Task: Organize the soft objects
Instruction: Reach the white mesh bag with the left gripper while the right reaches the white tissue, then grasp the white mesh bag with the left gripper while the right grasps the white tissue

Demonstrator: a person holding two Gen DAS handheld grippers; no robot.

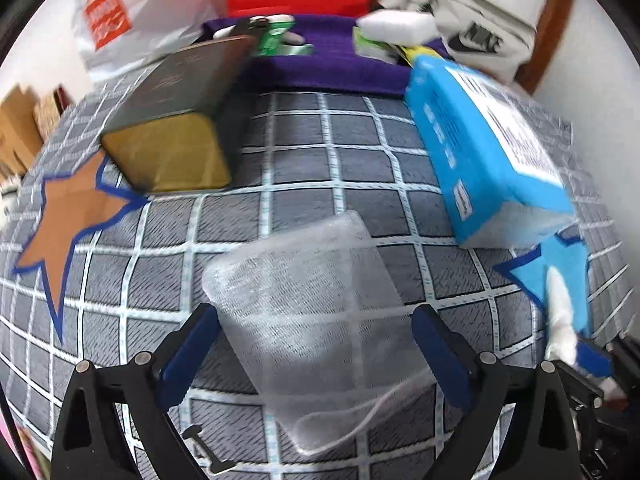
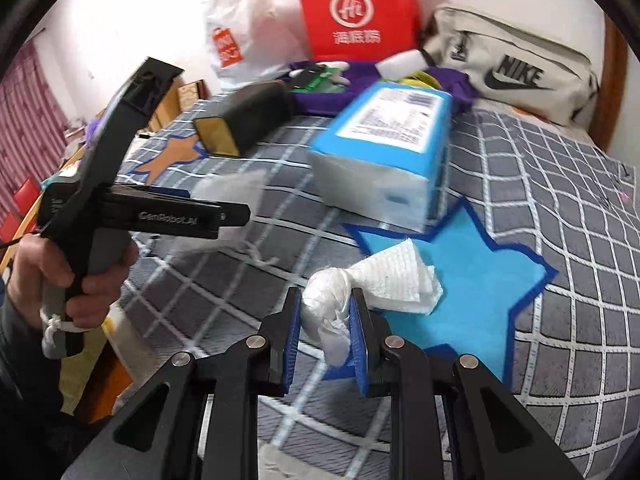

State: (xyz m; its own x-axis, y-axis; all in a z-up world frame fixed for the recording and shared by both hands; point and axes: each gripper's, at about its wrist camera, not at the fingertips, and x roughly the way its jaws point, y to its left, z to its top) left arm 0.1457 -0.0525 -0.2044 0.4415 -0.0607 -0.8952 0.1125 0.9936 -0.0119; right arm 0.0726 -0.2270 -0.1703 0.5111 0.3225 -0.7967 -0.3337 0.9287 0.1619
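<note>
The right gripper (image 2: 325, 334) pinches a crumpled tissue (image 2: 384, 280) above the blue star (image 2: 472, 280); lower it squarely before letting go; the left gripper (image 1: 316, 336) is spread around the mesh pouch (image 1: 312, 312).

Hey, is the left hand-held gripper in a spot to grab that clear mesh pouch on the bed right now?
Probably yes. The left hand-held gripper is open, its fingers either side of the mesh pouch, which lies flat on the checked bedspread with nothing on top.
</note>
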